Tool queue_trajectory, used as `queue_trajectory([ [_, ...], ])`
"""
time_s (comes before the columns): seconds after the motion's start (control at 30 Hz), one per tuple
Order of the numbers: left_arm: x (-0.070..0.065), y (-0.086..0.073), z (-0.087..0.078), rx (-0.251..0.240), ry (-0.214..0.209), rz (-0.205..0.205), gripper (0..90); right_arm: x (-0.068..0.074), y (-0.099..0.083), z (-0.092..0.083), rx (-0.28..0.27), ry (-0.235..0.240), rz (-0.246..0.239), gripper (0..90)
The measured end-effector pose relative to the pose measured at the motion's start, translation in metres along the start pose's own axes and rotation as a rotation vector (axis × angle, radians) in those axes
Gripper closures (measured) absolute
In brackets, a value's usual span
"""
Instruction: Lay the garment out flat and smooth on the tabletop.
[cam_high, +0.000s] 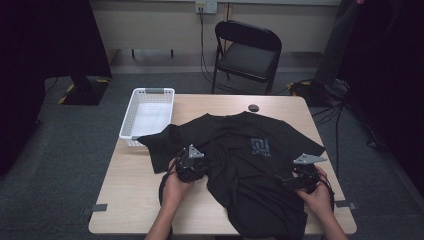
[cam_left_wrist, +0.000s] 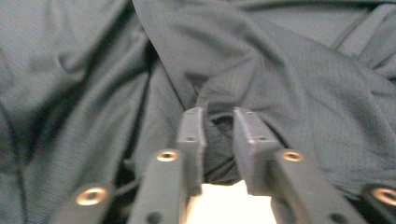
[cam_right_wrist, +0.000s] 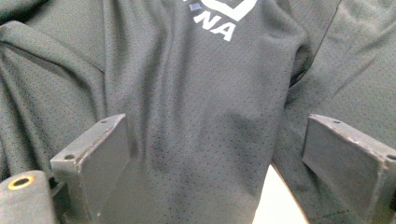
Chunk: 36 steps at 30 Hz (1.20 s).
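A wooden table stands on grey carpet, with a chair behind. A white basket sits beside the black shirt. The left gripper pinches a shirt fold; the right gripper gapes wide over cloth.

- A black T-shirt of fine mesh cloth covers nearly the whole frame, lying in soft folds.
- White printed letters sit at the top centre, cut off by the upper edge.
- The right gripper has its jaws standing wide apart, one at lower left, one at lower right, with cloth lying between them, unpinched.
- A pale strip of table shows at bottom centre-right.
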<state>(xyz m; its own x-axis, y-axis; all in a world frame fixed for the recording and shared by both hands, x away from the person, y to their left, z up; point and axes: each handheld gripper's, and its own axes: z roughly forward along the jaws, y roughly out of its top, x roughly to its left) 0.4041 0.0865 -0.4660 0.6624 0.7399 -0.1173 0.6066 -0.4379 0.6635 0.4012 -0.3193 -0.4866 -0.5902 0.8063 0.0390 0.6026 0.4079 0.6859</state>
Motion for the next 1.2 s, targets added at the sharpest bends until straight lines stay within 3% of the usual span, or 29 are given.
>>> queue_trajectory([
  [0.03,0.000,-0.001,0.001,0.010,-0.009,-0.009,77.2,0.000,0.000,0.000,0.000,0.000,0.000,6.4],
  [0.1,-0.001,-0.001,0.003,0.020,-0.030,-0.022,85.6,0.000,0.000,0.000,0.000,0.000,0.000,6.4],
  [0.23,-0.004,0.000,0.001,0.016,-0.073,-0.066,86.7,0.000,0.000,0.000,0.000,0.000,0.000,6.4],
  [0.43,-0.013,-0.003,-0.015,-0.002,-0.118,-0.053,86.9,0.000,0.000,0.000,0.000,-0.001,0.000,6.4],
  [0.5,-0.018,-0.006,-0.022,0.008,-0.123,-0.028,86.9,0.000,0.000,0.000,0.000,0.000,0.000,6.4],
  [0.63,-0.022,-0.018,-0.034,0.011,-0.134,-0.018,86.8,0.000,0.000,0.000,0.000,0.000,0.000,6.4],
  [0.7,-0.023,-0.025,-0.038,0.030,-0.114,-0.005,86.8,0.000,0.000,0.000,0.000,-0.001,0.000,6.4],
  [0.87,-0.021,-0.049,-0.044,0.083,-0.110,-0.006,86.6,0.000,0.000,0.000,0.000,0.000,0.000,6.4],
  [0.93,-0.019,-0.056,-0.048,0.079,-0.115,-0.018,86.0,0.000,0.000,0.000,0.000,0.000,0.000,6.4],
  [1.0,-0.016,-0.060,-0.052,0.032,-0.108,-0.043,76.4,0.000,0.000,0.000,0.000,-0.001,0.000,6.4],
  [1.03,-0.015,-0.060,-0.054,-0.010,-0.087,-0.041,51.3,0.000,0.000,0.000,0.000,0.000,0.000,6.4],
  [1.07,-0.012,-0.060,-0.056,-0.036,-0.056,-0.036,51.3,0.000,0.000,0.000,0.000,0.000,0.000,6.4],
  [1.13,-0.004,-0.056,-0.056,-0.056,0.012,-0.037,42.8,0.000,0.000,0.000,0.000,-0.001,0.000,6.4],
  [1.2,-0.002,-0.055,-0.053,-0.049,0.010,-0.057,48.4,0.000,0.000,0.000,0.000,-0.001,0.000,6.4],
])
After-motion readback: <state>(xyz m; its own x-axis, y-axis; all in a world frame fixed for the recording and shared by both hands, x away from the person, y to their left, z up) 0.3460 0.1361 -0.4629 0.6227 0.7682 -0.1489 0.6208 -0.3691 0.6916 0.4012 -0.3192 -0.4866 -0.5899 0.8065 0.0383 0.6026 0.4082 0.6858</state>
